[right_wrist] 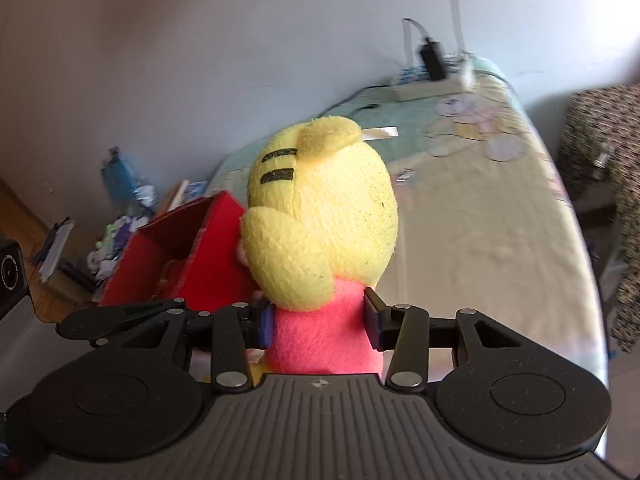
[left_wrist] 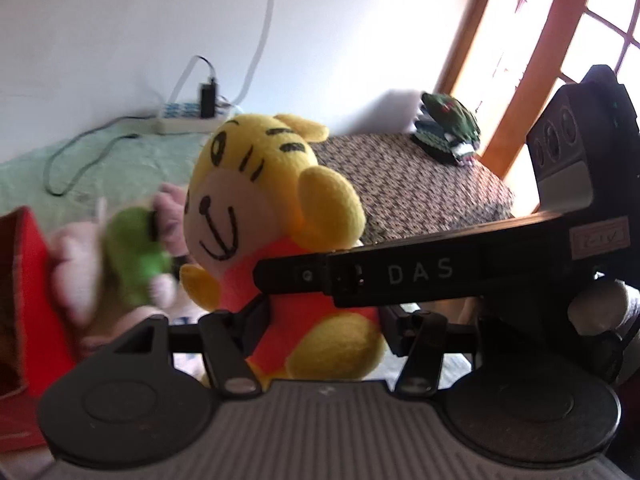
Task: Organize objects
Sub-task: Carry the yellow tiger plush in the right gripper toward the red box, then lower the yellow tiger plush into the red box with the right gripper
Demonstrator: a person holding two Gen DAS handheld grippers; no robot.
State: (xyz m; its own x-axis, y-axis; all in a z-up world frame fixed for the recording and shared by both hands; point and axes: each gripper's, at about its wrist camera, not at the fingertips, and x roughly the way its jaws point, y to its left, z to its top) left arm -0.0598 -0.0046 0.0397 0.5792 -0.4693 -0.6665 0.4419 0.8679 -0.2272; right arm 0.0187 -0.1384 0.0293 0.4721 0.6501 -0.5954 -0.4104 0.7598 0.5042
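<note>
The yellow tiger toy (right_wrist: 320,208) sits upright in the middle, and everything here is told from it. The right claw (right_wrist: 318,326) pinches its pink body (right_wrist: 320,340) from both sides, one finger pad (right_wrist: 374,326) pressed on each side, just below the head. The left claw (left_wrist: 324,320) is at the toy's front, low by its tummy, with its fingers wide apart on either side; I cannot tell if they touch it. The right tool crosses in front of the toy's tummy in the left view. A red box (right_wrist: 192,256) with an open top stands just beside the toy. Soft pink and green toys (left_wrist: 128,256) lie between the toy and the box, blurry. Behind the toy is a bed (right_wrist: 480,220) with a pale cover, and a white power strip (right_wrist: 424,88) lies far back by the wall.
</note>
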